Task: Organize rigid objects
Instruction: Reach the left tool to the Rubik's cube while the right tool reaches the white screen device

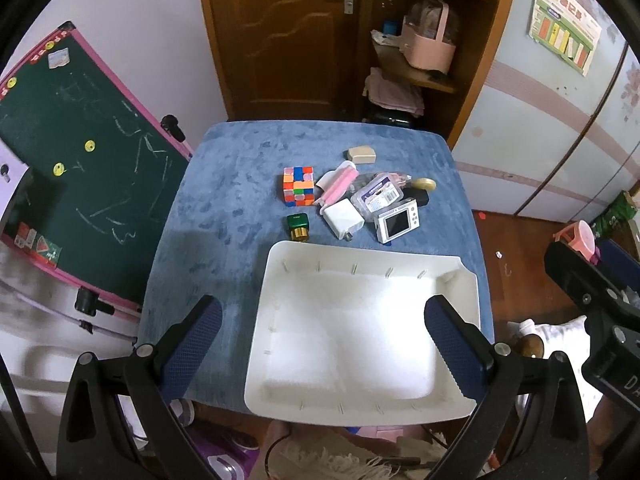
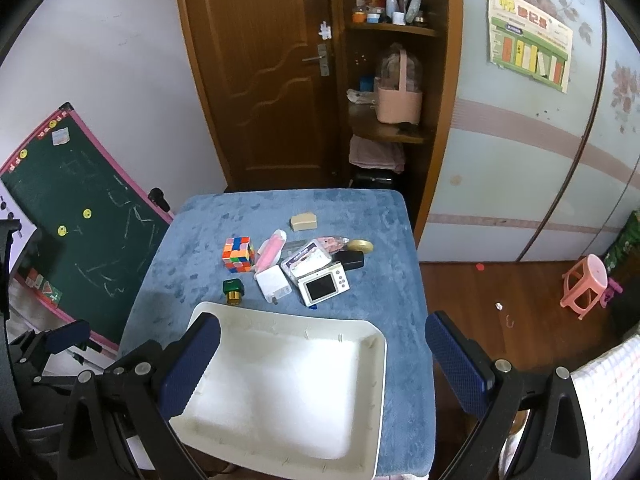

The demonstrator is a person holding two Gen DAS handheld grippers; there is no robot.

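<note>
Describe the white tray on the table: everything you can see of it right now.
The white tray is a shallow rectangular bin, apparently plastic, with rounded corners and small ribs along its inner walls. It sits flat and empty at the near edge of the blue cloth, slightly overhanging it. Neither gripper touches it; the green-capped bottle lies close to its far rim.

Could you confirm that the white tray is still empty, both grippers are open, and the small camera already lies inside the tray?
Not quite: the small camera lies on the blue cloth beyond the white tray, as the right wrist view shows. The tray is empty, and the left gripper and right gripper are open.
</note>
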